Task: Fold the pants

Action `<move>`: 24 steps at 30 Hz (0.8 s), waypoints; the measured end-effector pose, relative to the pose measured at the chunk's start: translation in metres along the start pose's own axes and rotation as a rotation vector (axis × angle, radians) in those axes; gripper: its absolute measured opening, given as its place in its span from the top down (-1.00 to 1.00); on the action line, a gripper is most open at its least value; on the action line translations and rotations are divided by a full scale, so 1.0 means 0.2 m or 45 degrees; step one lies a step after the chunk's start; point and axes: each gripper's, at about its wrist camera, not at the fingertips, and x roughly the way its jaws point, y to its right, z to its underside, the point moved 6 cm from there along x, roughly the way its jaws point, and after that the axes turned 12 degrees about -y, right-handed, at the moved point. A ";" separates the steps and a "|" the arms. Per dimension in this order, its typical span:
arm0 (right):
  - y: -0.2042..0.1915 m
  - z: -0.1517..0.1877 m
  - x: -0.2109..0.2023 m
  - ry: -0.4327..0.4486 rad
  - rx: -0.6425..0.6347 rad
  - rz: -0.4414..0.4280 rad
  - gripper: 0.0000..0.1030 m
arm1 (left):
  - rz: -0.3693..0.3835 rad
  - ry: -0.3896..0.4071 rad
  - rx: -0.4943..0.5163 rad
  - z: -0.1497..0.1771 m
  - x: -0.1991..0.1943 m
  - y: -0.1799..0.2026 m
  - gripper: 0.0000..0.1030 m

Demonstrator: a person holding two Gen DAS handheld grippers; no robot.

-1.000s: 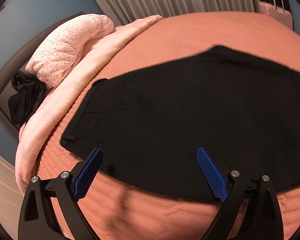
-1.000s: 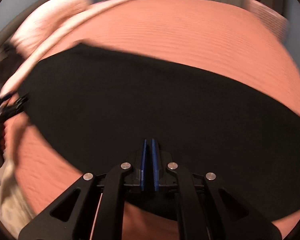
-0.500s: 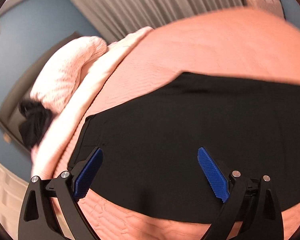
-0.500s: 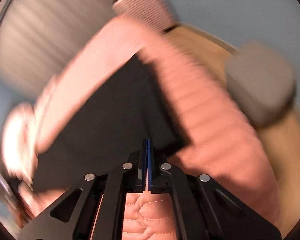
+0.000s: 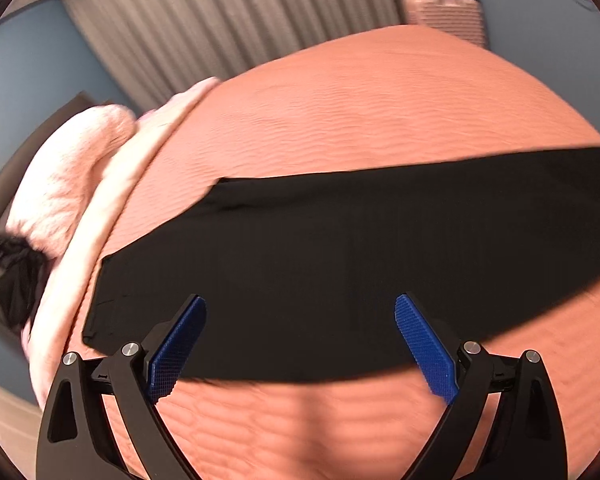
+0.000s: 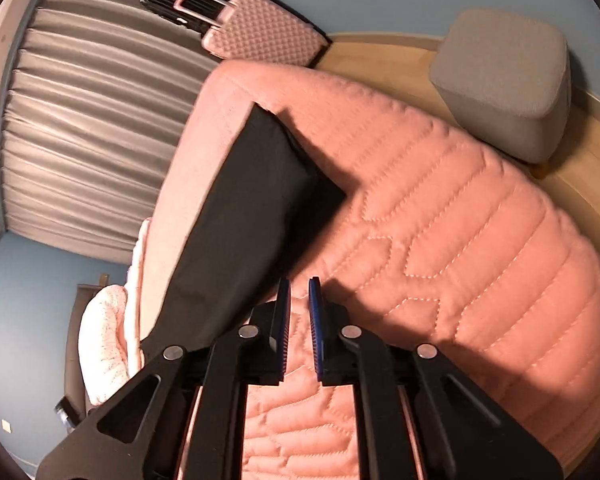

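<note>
On the salmon quilted bedspread [image 5: 360,120] black pants [image 5: 340,248] lie flat in a long band, waist end toward the pink pillow [image 5: 72,184]. Left gripper [image 5: 300,340] hovers over the near edge, jaws spread wide, nothing held. Right gripper [image 6: 299,320] sits near the pants' leg end [image 6: 252,200], blue pads a narrow gap apart, nothing between them. Pink suitcase [image 6: 260,36], grey ottoman [image 6: 504,80] beyond the bed.
</note>
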 end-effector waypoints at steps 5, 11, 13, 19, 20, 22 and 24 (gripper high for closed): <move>0.09 -0.15 -0.05 0.128 0.155 -0.083 0.85 | -0.016 0.078 0.162 0.09 -0.16 0.19 -0.83; 0.11 -0.26 0.00 0.186 0.256 -0.129 0.85 | 0.033 0.065 0.187 0.15 -0.21 0.26 -0.83; 0.10 -0.28 0.01 0.198 0.265 -0.142 0.84 | 0.042 0.034 0.176 0.16 -0.21 0.26 -0.83; 0.10 -0.25 -0.04 0.208 0.273 -0.283 0.53 | 0.025 0.040 0.156 0.15 -0.21 0.22 -0.83; 0.10 -0.25 -0.04 0.208 0.266 -0.293 0.46 | 0.027 0.042 0.150 0.15 -0.22 0.21 -0.83; 0.07 -0.25 -0.05 0.213 0.230 -0.324 0.21 | 0.029 0.035 0.145 0.16 -0.20 0.20 -0.83; 0.01 -0.24 -0.09 0.232 0.181 -0.368 -0.21 | 0.028 0.026 0.144 0.16 -0.20 0.20 -0.83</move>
